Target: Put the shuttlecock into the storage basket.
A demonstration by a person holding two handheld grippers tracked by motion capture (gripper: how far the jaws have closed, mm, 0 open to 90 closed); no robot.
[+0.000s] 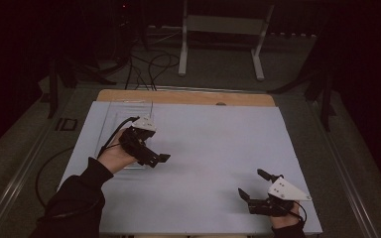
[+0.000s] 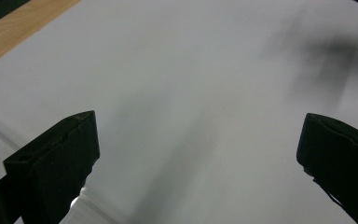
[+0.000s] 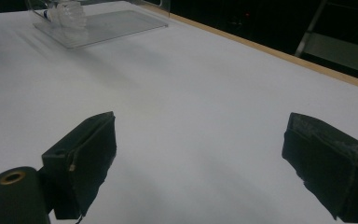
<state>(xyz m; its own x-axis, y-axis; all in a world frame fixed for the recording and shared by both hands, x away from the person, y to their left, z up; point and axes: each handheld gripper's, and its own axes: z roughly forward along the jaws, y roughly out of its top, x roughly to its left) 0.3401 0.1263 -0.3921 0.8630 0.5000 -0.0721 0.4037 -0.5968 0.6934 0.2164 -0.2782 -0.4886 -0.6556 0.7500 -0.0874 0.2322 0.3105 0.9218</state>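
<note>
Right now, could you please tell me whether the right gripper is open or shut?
Open. The right gripper has its jaws spread wide apart over the white table cover, with nothing between them.

Pale blue table (image 1: pixel 203 144) with wooden far edge, left gripper (image 1: pixel 159 159) over clear tray (image 1: pixel 113 115) at left, right gripper (image 1: pixel 254 184) near front right, jaws apart, white frame (image 1: pixel 223 29) on floor beyond

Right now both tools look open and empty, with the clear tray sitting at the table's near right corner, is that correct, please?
Not quite: the clear tray lies toward the far left of the table, beside the left tool, as the high view shows. The rest holds: the left tool and the right tool both stand with jaws apart and nothing between them.
</note>
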